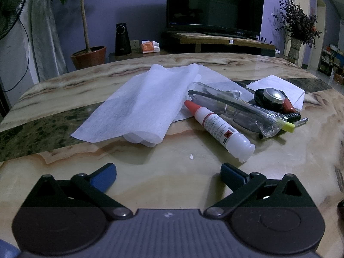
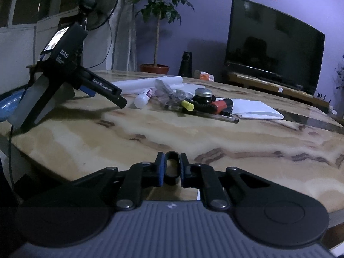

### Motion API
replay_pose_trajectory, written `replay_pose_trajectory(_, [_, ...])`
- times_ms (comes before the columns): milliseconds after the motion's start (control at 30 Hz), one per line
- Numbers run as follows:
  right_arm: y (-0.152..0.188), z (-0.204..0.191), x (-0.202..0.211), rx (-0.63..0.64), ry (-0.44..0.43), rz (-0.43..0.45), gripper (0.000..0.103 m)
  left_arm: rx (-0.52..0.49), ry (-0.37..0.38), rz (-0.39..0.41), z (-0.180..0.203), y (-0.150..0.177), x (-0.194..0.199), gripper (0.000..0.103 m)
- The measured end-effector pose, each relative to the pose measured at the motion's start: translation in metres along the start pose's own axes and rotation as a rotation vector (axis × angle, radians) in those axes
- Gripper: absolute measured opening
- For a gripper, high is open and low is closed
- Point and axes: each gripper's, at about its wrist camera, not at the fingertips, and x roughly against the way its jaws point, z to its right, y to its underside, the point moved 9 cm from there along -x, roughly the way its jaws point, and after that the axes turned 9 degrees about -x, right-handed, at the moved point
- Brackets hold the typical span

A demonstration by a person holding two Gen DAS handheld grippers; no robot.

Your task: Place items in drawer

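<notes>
While the left tongs [image 1: 168, 177] rest low over the marbled desk [image 1: 53, 99] with their blue pads spread wide and nothing between them, the right tongs [image 2: 172, 169] are clamped on a small black oblong loop [image 2: 171, 167], just past the desk's near edge. No drawer shows in either view.

From the left wrist camera, the items to be stowed lie in a heap at about one o'clock: one white bottle with a red cap [image 1: 219, 126] and a hazard-cross label, one clear plastic sleeve [image 1: 234, 109] of dark sticks, one yellow highlighter [image 1: 288, 126], one round black jar with a metal lid [image 1: 272, 99], and one red piece [image 1: 288, 105] behind it. Two white sheets flank them: a large crumpled one [image 1: 142, 105] at eleven o'clock, a smaller folded one [image 1: 277, 83] at one o'clock behind the heap.

From the right wrist camera, the left tool's body stands at ten o'clock, marked "DAS" and "GenRobot.AI".

Beyond the desk stand one television [image 1: 215, 4], one potted tree [image 1: 86, 21], one fan [image 2: 96, 6] and one dark speaker [image 1: 122, 39].
</notes>
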Motion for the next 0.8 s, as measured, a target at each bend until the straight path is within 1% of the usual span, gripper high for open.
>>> replay_pose_trajectory(33, [0.0, 0.001, 0.0, -0.005, -0.004, -0.004, 0.016, 0.0, 0.0, 0.0, 0.0, 0.0, 0.0, 0.103])
replay_pose_trajectory(133, [-0.001, 0.006, -0.001, -0.048, -0.019, -0.011, 0.021, 0.0, 0.0, 0.0, 0.0, 0.0, 0.0, 0.103])
replay_pose_trajectory(167, [-0.001, 0.005, -0.001, -0.046, -0.025, -0.011, 0.025, 0.0, 0.0, 0.0, 0.0, 0.0, 0.0, 0.103])
replay_pose_trajectory(200, [-0.001, 0.004, -0.001, -0.043, -0.028, -0.011, 0.025, 0.0, 0.0, 0.0, 0.0, 0.0, 0.0, 0.103])
replay_pose_trajectory(333, [0.0, 0.001, 0.0, -0.045, -0.04, -0.01, 0.034, 0.0, 0.0, 0.0, 0.0, 0.0, 0.0, 0.103])
replay_pose_trajectory(567, [-0.008, -0.004, 0.011, -0.02, -0.04, 0.034, 0.035, 0.0, 0.0, 0.0, 0.0, 0.0, 0.0, 0.103])
replay_pose_trajectory(800, [-0.003, -0.006, 0.015, 0.015, -0.029, 0.011, 0.035, 0.0, 0.0, 0.0, 0.0, 0.0, 0.0, 0.103])
